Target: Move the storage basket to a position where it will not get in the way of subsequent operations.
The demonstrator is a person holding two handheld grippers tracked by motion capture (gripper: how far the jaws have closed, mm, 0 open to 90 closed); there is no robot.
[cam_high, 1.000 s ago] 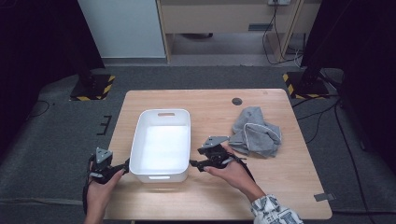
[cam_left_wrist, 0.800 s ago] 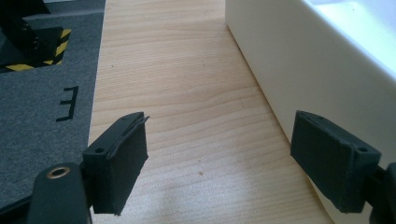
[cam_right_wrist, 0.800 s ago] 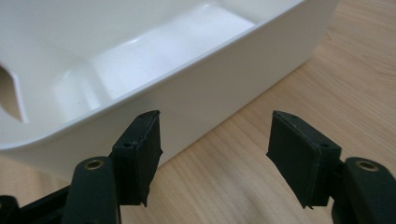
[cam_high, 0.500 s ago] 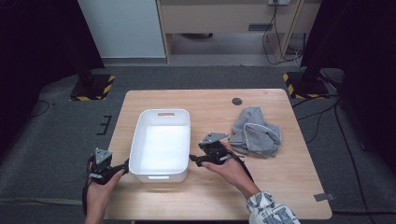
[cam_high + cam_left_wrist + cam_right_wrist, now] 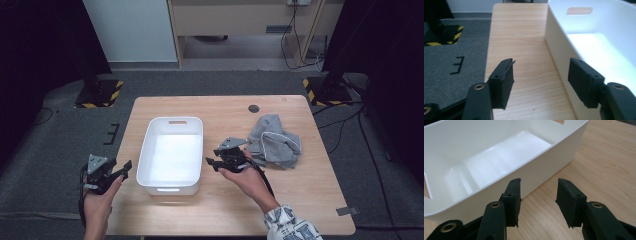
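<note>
A white plastic bin [image 5: 172,122] with handle slots stands empty on the wooden table [image 5: 225,107]. A crumpled grey cloth [image 5: 275,142] lies to its right. My left gripper [image 5: 122,169] is held off the table's left edge, open and empty, and points at the bin's near left corner. In the left gripper view the left gripper [image 5: 541,65] has its jaws wide apart over bare wood, the bin wall [image 5: 559,42] at the right. My right gripper [image 5: 210,163] sits between bin and cloth. In the right gripper view the right gripper [image 5: 539,182] is open, close to the bin's side wall [image 5: 544,167].
A small black round disc [image 5: 254,108] sits in the table's far right part. A strip of tape [image 5: 346,211] marks the near right corner. Black-and-yellow striped stand bases [image 5: 97,95] rest on the grey carpet at both far sides.
My right gripper has shifted slightly forward and left, closer to the bin's right wall. The left gripper has barely moved. Bin and cloth are where they were.
</note>
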